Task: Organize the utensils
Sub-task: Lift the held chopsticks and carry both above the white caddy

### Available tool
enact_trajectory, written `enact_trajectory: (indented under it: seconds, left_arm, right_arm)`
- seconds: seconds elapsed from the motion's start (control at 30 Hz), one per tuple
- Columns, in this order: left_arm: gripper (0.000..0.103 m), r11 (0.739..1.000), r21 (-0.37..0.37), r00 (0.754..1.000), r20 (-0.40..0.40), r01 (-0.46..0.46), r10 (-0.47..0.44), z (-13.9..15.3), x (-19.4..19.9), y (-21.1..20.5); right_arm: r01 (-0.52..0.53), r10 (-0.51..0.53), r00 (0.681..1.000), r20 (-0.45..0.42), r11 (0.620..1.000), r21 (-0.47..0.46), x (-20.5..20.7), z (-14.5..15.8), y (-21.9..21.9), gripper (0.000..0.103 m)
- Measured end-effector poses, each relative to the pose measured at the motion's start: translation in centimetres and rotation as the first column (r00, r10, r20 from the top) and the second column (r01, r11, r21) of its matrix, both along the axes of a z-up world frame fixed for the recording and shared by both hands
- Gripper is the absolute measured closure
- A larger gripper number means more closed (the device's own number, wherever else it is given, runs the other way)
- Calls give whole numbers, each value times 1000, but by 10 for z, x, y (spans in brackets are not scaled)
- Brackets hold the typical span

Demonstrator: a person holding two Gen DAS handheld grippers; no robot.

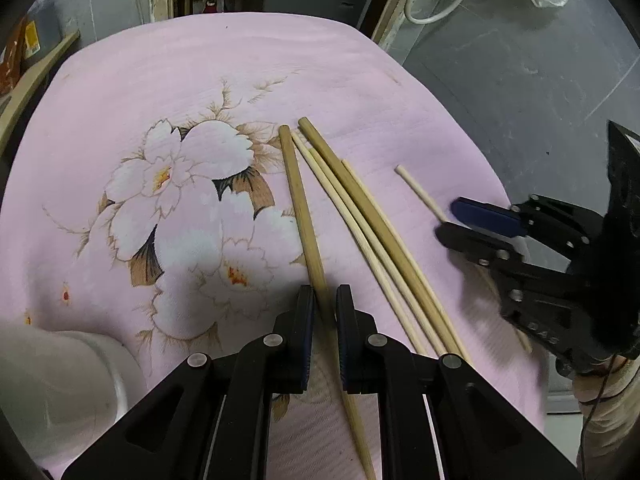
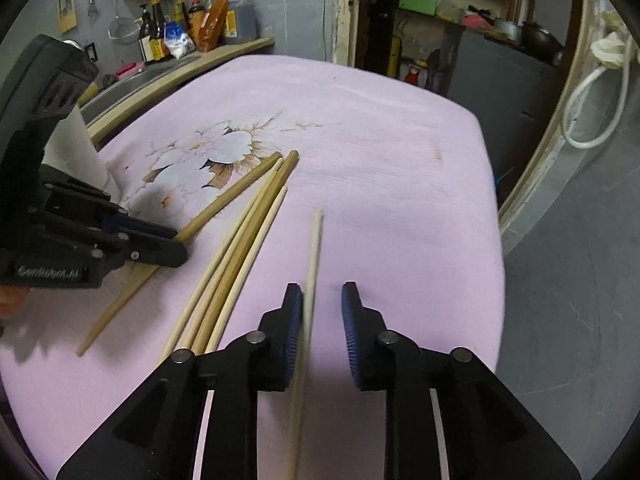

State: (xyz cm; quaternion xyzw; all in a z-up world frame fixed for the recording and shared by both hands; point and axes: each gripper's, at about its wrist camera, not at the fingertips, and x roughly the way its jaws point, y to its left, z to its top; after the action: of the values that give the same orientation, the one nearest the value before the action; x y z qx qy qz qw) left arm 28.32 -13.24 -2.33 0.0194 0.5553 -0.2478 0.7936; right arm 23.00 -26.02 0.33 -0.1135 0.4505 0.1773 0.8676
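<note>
My left gripper point(image 1: 324, 304) straddles a dark chopstick point(image 1: 302, 216) lying on the pink cloth point(image 1: 168, 80), one finger point(image 1: 305, 320) on each side of it with small gaps, so my jaws are not closed on it. The stick runs from the far flower print point(image 1: 180, 200) back toward me, between my fingers. Just right of it lies a bundle of chopsticks point(image 1: 372, 232), pale and dark ones touching side by side. Further right, my right gripper point(image 1: 460, 220) sits over a lone pale chopstick point(image 1: 420, 192), jaws slightly parted. A white cup point(image 1: 60, 380) stands near left.
</note>
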Motion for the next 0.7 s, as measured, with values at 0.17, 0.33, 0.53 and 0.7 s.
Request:
enact_trajectory:
  seconds: [0.17, 0.33, 0.53, 0.7]
  left_arm:
    - [96, 999, -24, 1000, -6, -29, 29, -1, 0, 2]
    - [98, 996, -70, 998, 9, -61, 61, 2, -12, 12]
    - [99, 990, -125, 994, 74, -69, 79, 13, -39, 29]
    - [99, 982, -180, 970, 223, -53, 93, 31, -69, 41]
  right_arm:
    - [-14, 12, 999, -45, 999, -46, 19, -3, 14, 83]
    - [-10, 8, 999, -32, 998, -64, 14, 1, 18, 98]
    - [22, -26, 999, 28, 990, 137, -13, 7, -3, 100]
    - [24, -64, 986, 153, 968, 250, -43, 23, -7, 100]
